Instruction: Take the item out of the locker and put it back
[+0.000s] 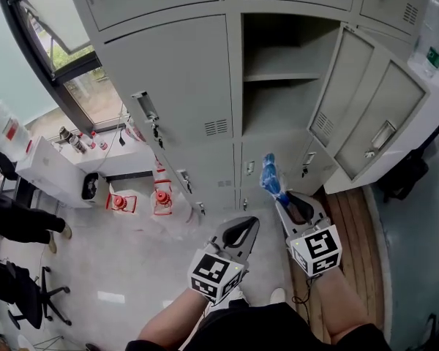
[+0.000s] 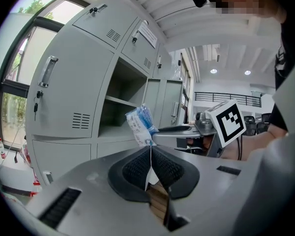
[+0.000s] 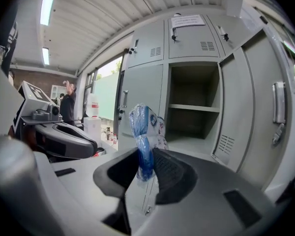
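Right gripper (image 1: 279, 198) pinching the blue packet (image 1: 269, 174), left gripper (image 1: 249, 223) pressed together: steer squarely into the open locker (image 1: 278, 112), clearing its door (image 1: 366, 108) edge.

Open locker (image 1: 197, 79) compartment is up around 1 o'clock, with one shelf (image 1: 278, 75) across its middle. Below that is a pale glossy floor (image 1: 132, 269). Two red things (image 1: 121, 202) stand on it near 8 o'clock by the locker's foot, can't tell what. An office chair (image 1: 40, 298) is further out, and there are wooden planks (image 1: 351, 225) at 4 o'clock.
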The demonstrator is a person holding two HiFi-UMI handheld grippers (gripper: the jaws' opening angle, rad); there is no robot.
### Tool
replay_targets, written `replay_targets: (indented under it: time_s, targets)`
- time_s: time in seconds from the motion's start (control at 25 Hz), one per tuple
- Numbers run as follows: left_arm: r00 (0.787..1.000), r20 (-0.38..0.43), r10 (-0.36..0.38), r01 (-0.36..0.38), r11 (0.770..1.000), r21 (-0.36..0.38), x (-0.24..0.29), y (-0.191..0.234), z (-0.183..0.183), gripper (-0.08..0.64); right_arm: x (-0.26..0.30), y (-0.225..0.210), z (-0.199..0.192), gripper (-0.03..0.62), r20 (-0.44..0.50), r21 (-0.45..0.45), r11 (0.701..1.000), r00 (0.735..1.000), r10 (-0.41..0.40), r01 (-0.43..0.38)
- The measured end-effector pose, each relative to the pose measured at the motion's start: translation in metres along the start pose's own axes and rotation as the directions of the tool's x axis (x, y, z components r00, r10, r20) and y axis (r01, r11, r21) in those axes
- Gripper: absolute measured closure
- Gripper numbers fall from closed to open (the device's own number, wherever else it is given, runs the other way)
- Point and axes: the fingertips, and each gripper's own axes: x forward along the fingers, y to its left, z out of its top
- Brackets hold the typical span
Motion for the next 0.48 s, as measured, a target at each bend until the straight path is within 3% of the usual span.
replay_targets:
  time_s: [0.48]
  targets:
    - [0.998,0.025,-0.064,0.063,0.998,0.013,-0.005,0.026,0.017,0.540,0.031,-0.019,0.033,0.446,0.002,-0.095,0.990,0.995,-0.100,0.100]
